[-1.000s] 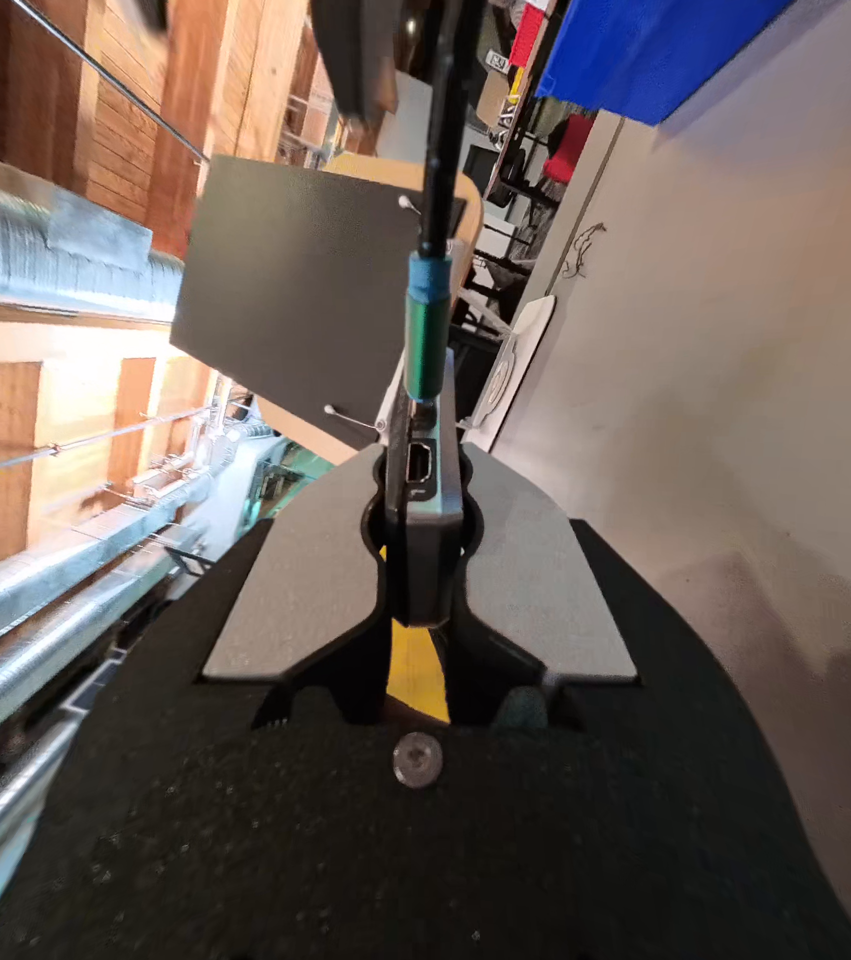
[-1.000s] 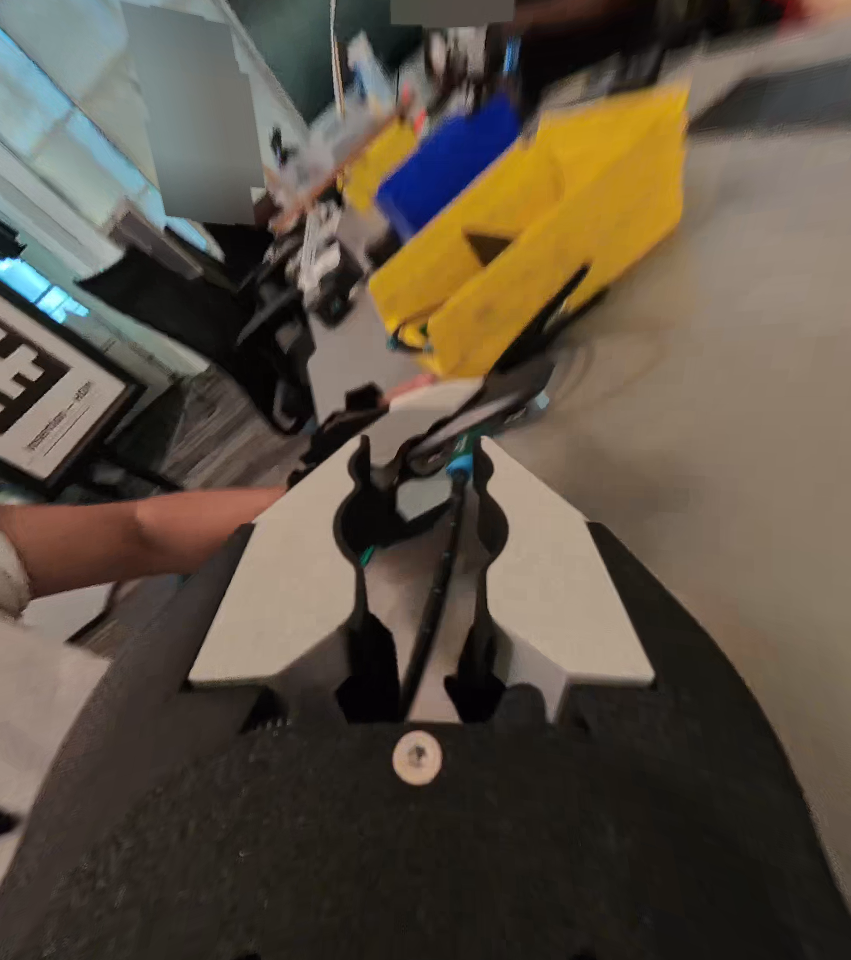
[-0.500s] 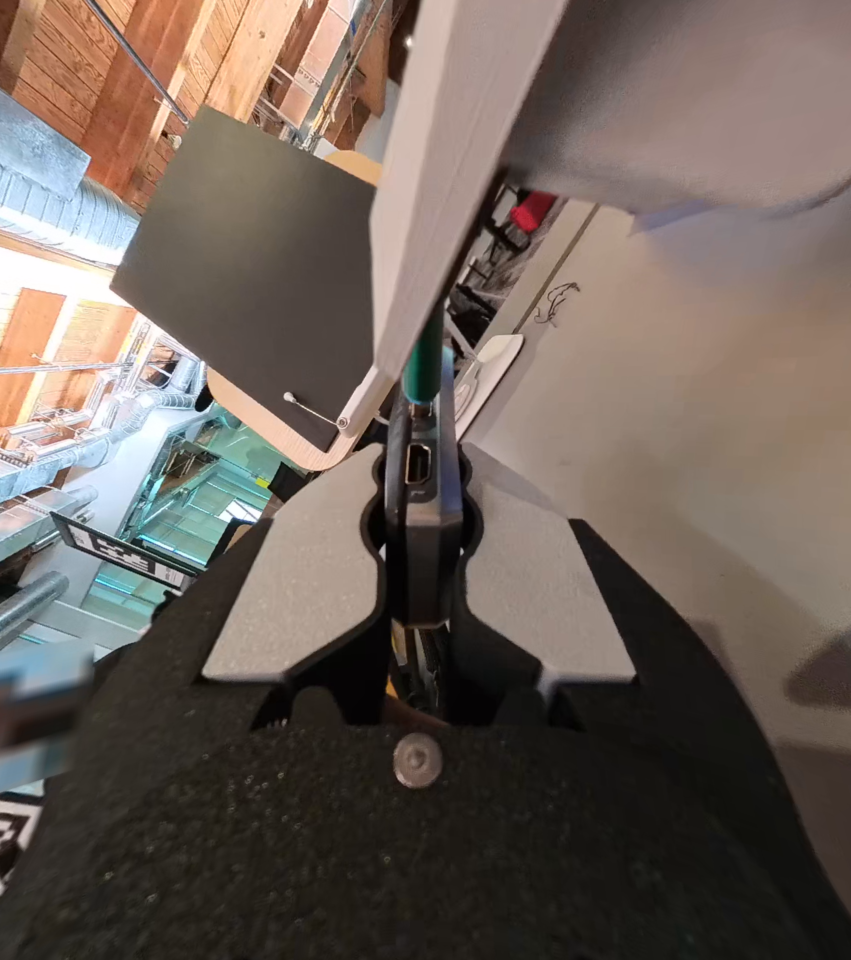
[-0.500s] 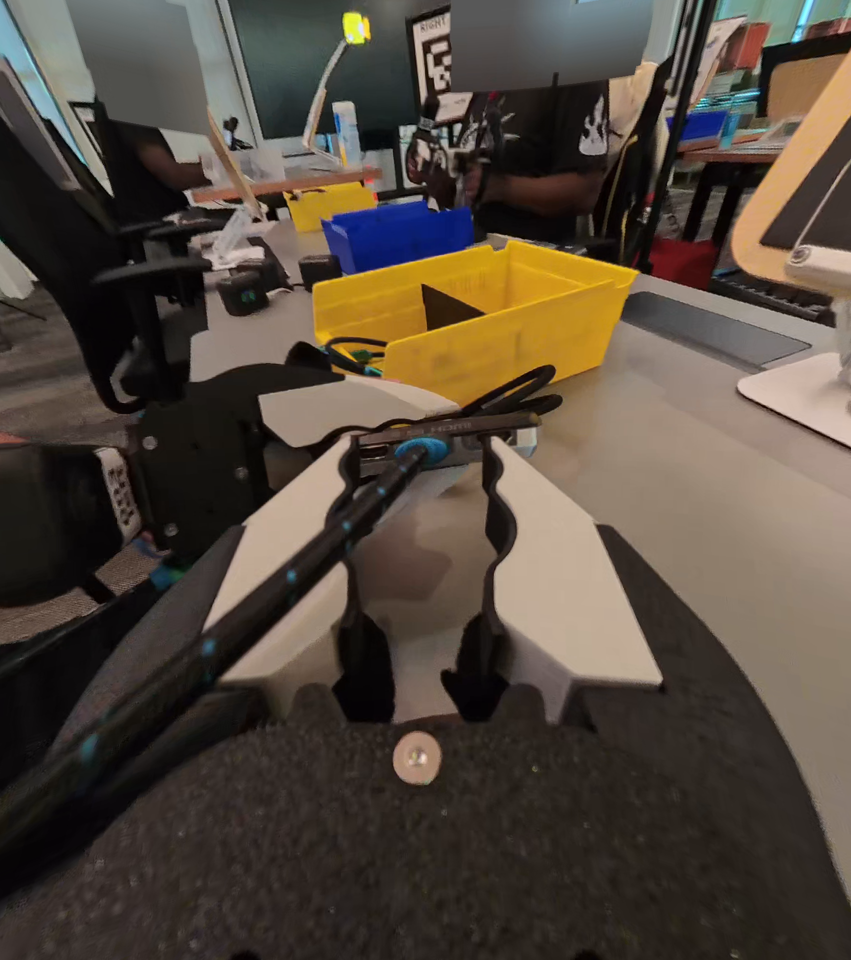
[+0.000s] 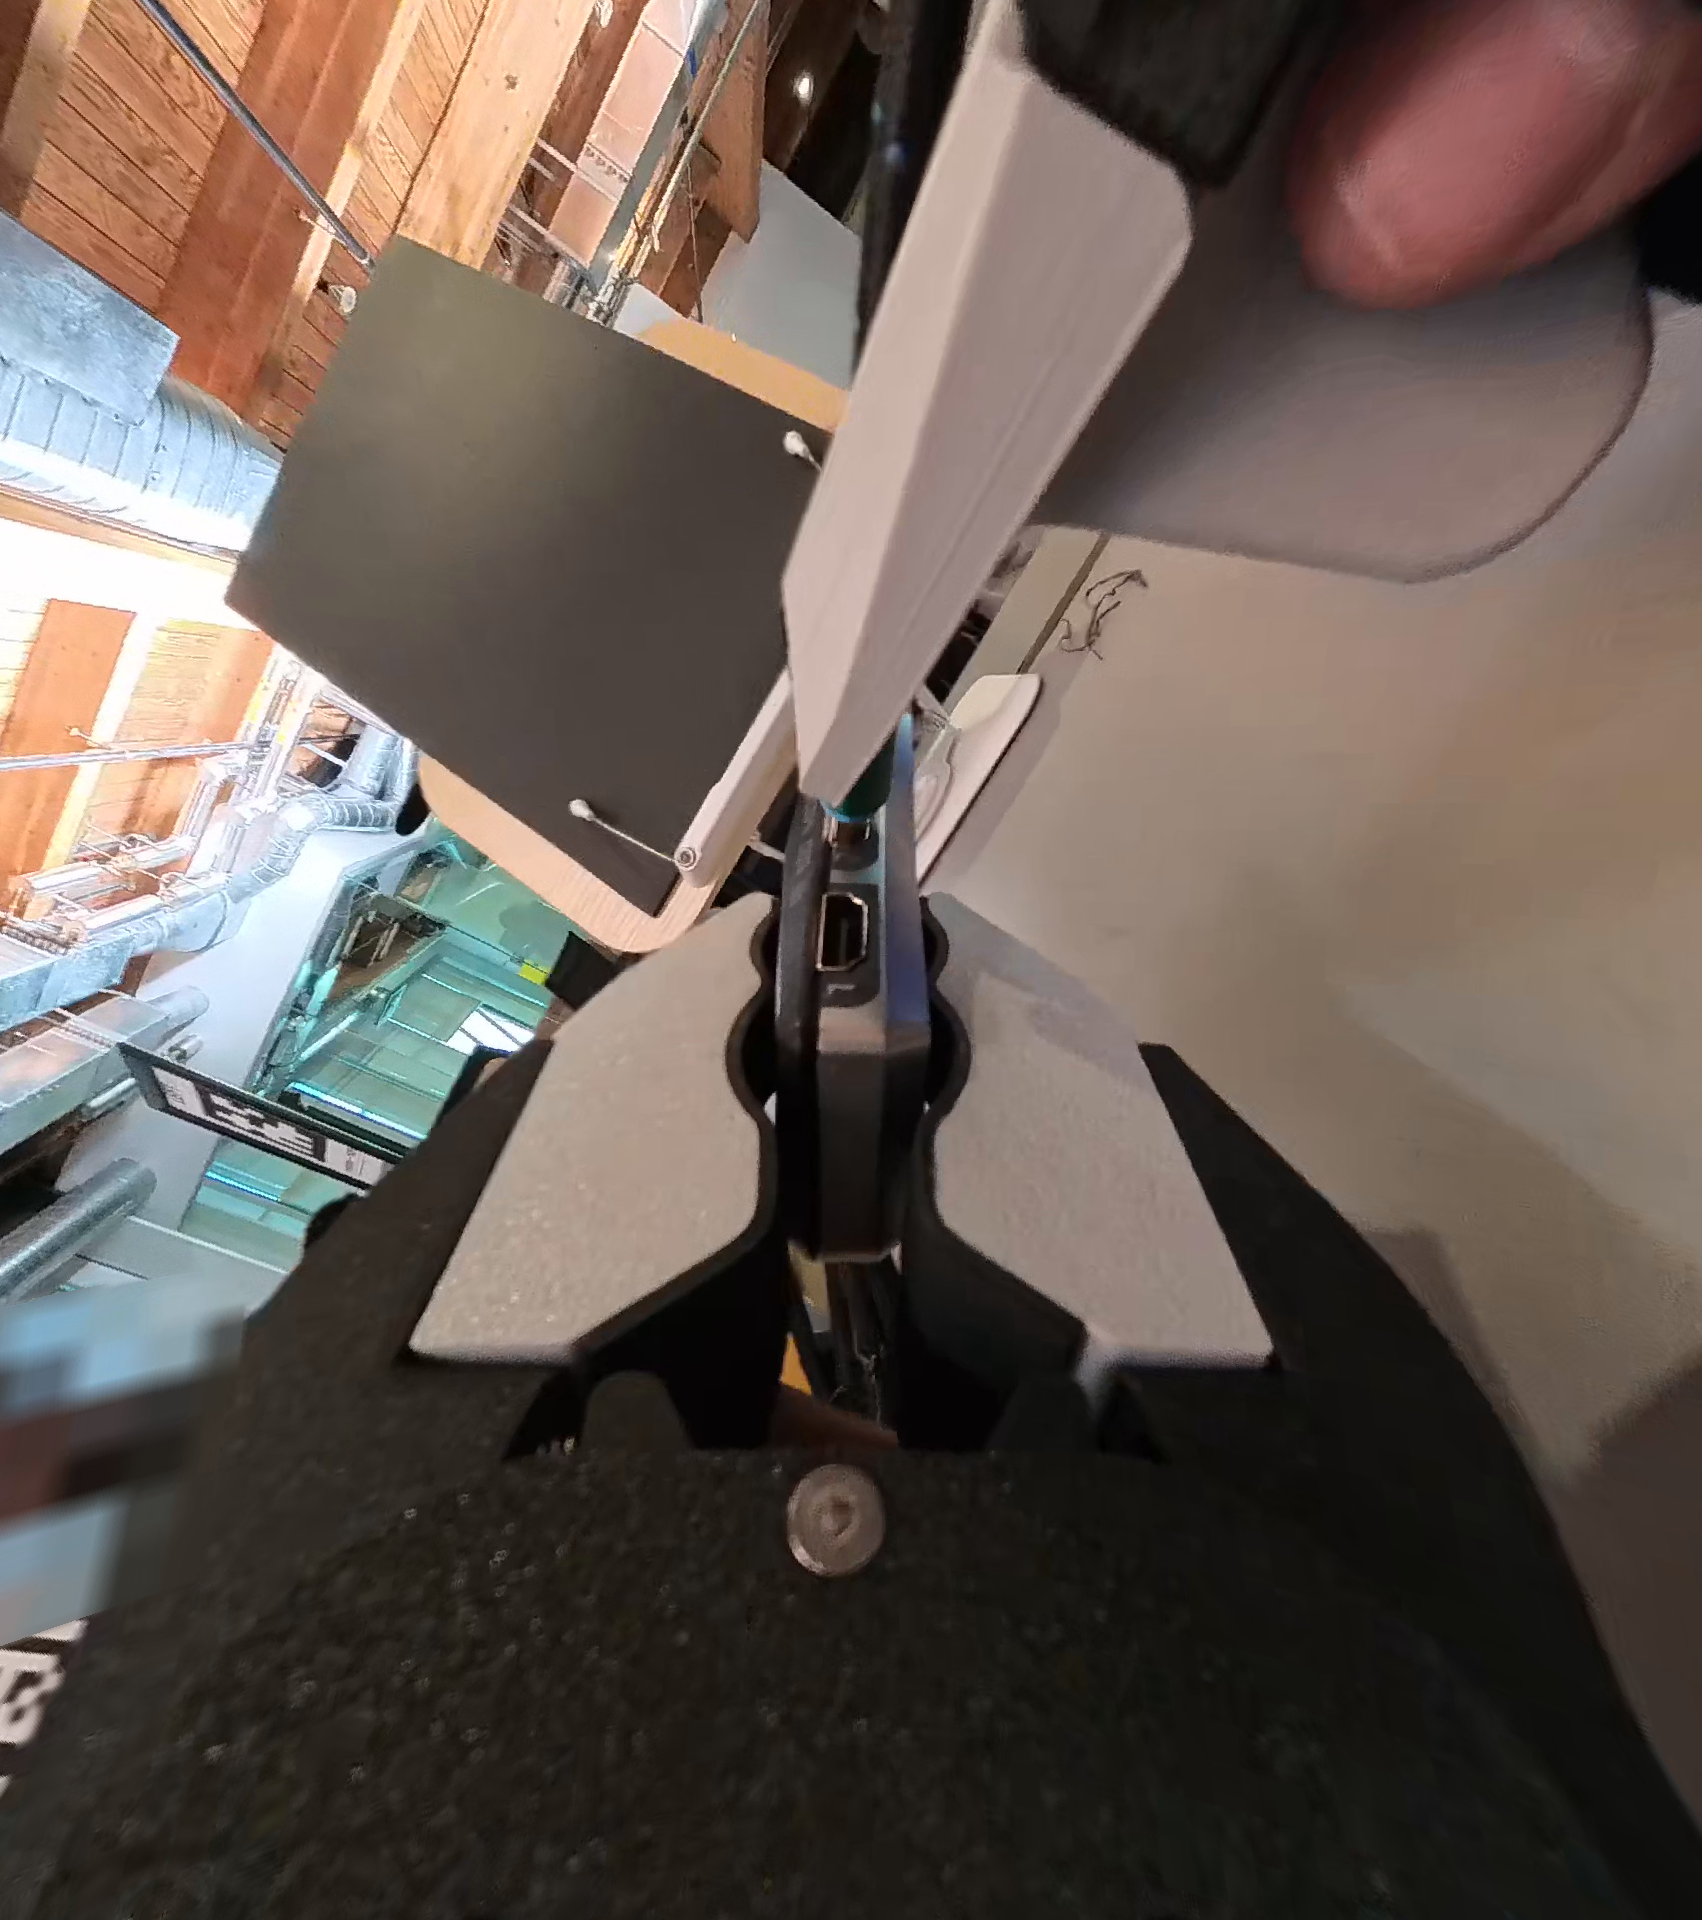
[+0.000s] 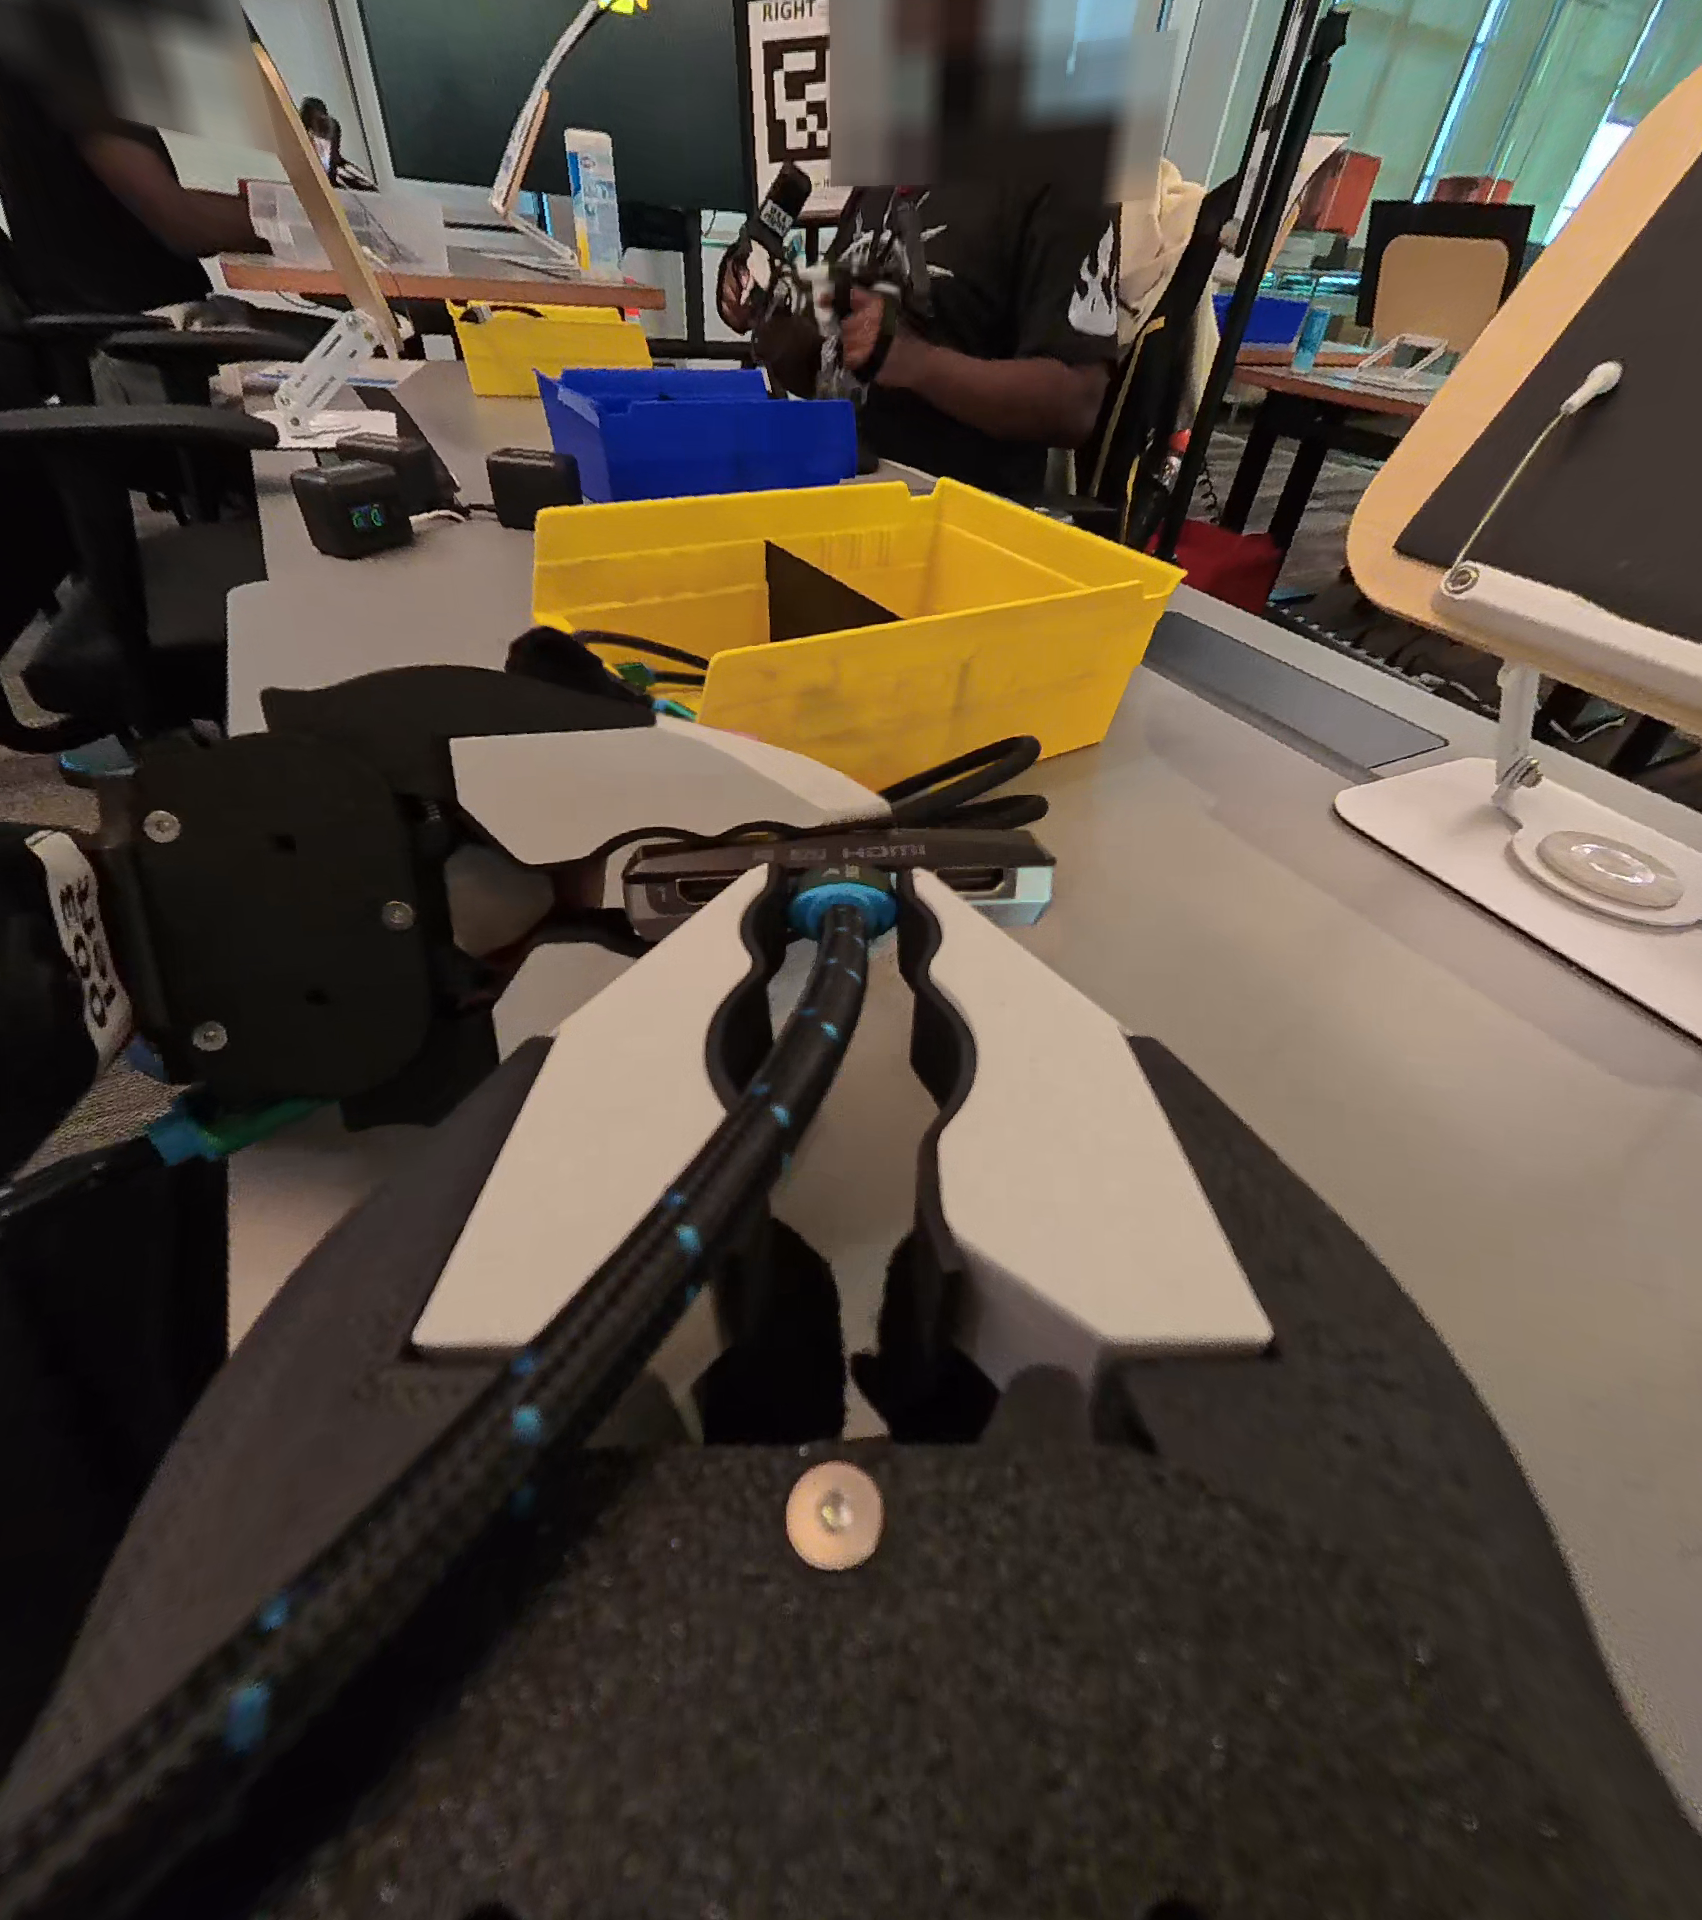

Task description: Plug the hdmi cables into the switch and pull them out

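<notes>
There are two grey-fingered grippers, the left gripper (image 5: pixel 849 1049) and the right gripper (image 6: pixel 831 914), one flat dark switch box (image 6: pixel 972 868), one black braided cable with blue dots (image 6: pixel 701 1195), two yellow plastic bins (image 6: pixel 930 665), one blue plastic bin (image 6: pixel 701 442), and two people (image 6: pixel 992 301) behind.

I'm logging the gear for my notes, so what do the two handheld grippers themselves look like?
Both look alike. The right gripper has two pale grey fingers with wavy black inner edges, on a rough black body with a silver screw. The left gripper matches it; seen from the side, it has a black screwed housing and a white band with black markings.
</notes>
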`<state>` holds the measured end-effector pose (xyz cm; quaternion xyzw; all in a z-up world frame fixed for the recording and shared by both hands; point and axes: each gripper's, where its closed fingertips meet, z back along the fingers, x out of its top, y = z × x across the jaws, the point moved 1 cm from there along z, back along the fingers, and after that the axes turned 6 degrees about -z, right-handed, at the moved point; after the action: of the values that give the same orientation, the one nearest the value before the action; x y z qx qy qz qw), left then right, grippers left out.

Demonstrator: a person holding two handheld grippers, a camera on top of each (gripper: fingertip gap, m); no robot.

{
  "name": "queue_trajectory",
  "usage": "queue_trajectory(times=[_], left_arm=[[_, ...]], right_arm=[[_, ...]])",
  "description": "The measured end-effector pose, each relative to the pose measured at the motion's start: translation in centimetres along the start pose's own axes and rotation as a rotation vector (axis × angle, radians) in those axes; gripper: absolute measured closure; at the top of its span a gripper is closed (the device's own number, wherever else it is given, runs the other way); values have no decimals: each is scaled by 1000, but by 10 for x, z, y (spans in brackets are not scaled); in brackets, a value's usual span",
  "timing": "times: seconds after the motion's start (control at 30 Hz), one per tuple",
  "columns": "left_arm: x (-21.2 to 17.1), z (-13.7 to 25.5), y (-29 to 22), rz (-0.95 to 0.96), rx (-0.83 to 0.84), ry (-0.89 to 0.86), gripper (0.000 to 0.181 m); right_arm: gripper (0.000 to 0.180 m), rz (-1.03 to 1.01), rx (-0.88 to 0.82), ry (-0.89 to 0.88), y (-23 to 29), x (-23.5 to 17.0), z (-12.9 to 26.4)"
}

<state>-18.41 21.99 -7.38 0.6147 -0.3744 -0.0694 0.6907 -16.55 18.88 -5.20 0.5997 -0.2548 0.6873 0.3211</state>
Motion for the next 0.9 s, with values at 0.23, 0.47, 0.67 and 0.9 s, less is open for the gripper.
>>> queue_trajectory(times=[0.23,0.47,0.67,0.9], left_arm=[[3,0,-5,-42,-23,-19,162],[12,4,-1,71,-68,-186,159],[36,31,0,96,-133,-447,159],[67,54,-8,107,-193,-614,159]], right_arm=[[159,-19,-14,10,-1,-5,0],[142,-136,155,25,1,6,16],[91,-448,438,113,-2,-4,44],[97,-555,600,96,15,-6,40]])
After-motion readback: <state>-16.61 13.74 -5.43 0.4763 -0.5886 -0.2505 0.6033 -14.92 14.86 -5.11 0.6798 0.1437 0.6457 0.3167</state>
